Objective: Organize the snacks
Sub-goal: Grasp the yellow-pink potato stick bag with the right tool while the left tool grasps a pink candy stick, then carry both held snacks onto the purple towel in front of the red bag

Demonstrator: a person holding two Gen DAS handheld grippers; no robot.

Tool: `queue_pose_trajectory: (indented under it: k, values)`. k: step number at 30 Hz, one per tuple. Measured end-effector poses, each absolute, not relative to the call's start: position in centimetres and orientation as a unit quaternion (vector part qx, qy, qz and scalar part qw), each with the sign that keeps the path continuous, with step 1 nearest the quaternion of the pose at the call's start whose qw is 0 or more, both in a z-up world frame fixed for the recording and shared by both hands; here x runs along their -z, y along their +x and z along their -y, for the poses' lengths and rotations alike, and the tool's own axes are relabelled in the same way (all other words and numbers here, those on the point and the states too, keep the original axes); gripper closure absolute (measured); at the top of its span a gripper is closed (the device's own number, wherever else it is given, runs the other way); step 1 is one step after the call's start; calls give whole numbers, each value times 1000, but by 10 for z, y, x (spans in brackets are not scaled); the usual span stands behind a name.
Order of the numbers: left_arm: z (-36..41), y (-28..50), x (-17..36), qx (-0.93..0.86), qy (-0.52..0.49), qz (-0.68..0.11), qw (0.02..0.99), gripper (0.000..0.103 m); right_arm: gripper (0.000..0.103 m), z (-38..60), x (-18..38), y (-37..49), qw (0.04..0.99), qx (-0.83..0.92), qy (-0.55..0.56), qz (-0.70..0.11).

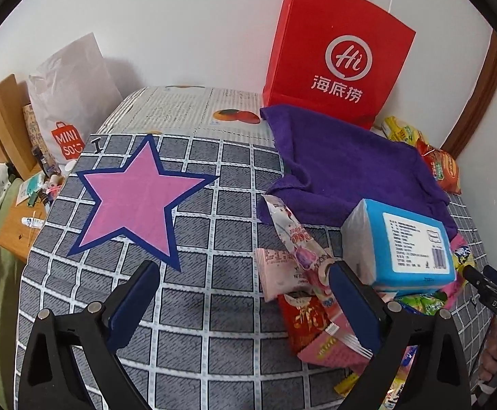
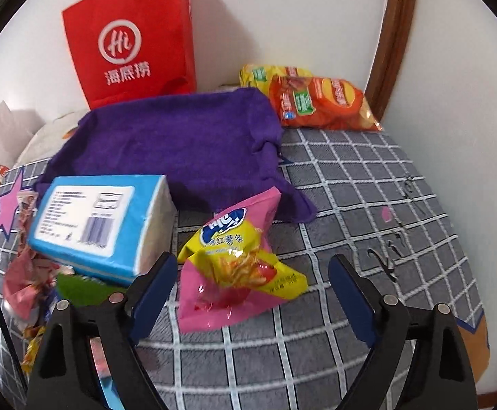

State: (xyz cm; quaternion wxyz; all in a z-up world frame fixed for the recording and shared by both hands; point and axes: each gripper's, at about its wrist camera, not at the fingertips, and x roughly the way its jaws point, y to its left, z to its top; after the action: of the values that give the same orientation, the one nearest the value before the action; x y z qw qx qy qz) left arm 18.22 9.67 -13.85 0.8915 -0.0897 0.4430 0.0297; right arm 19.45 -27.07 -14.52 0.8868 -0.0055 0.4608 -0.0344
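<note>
Snacks lay scattered on the grey checked bedcover (image 2: 351, 177) in front of both of your tongs. Your right gripper (image 2: 252, 273) was spread wide and held nothing, with one pink-and-yellow sweet potato chip bag (image 2: 238, 263) lying on the cover between its two blue pads, touching neither. Just left of it sat one blue tissue pack (image 2: 91, 222), tilted on top of a heap of small wrappers. Your left gripper (image 1: 245, 283) was also released and empty; its right pad stood just beside one pink-and-white candy packet (image 1: 293, 256) and one red packet (image 1: 303, 321), and the same tissue pack (image 1: 405, 246) rested past them. One pink star (image 1: 136, 198) was printed on the cover ahead of the left pad. Farther out, one purple towel (image 2: 180, 140) lay rumpled across the bed. Behind it, near the wall, you had two chip bags, one orange (image 2: 323, 106) overlapping one yellow (image 2: 265, 73), and one red paper bag (image 2: 136, 37) standing upright. One white Miniso bag (image 1: 67, 102) stood at the far left.
</note>
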Motion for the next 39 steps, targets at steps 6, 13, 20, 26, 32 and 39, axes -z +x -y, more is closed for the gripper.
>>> queue_pose_trajectory:
  k: [6, 13, 20, 26, 32, 39]
  values:
    - [-97, 194, 147, -30, -92, -453, 886, 4, 13, 273, 165, 213, 877, 16, 6, -479]
    - [-104, 199, 153, -28, -105, -457, 883, 4, 15, 272, 184, 225, 863, -6, 13, -505]
    - [-94, 204, 156, -12, -101, -461, 882, 4, 36, 269, 186, 225, 864, -21, 16, -503]
    - [-76, 216, 159, 4, -95, -470, 877, 8, 40, 275, 178, 215, 863, -22, 36, -503]
    - [-61, 225, 170, 19, -83, -491, 867, 22, 40, 279, 165, 199, 870, -12, 31, -492]
    - [-52, 228, 174, 38, -92, -496, 862, 52, 40, 285, 161, 189, 868, -5, 35, -495]
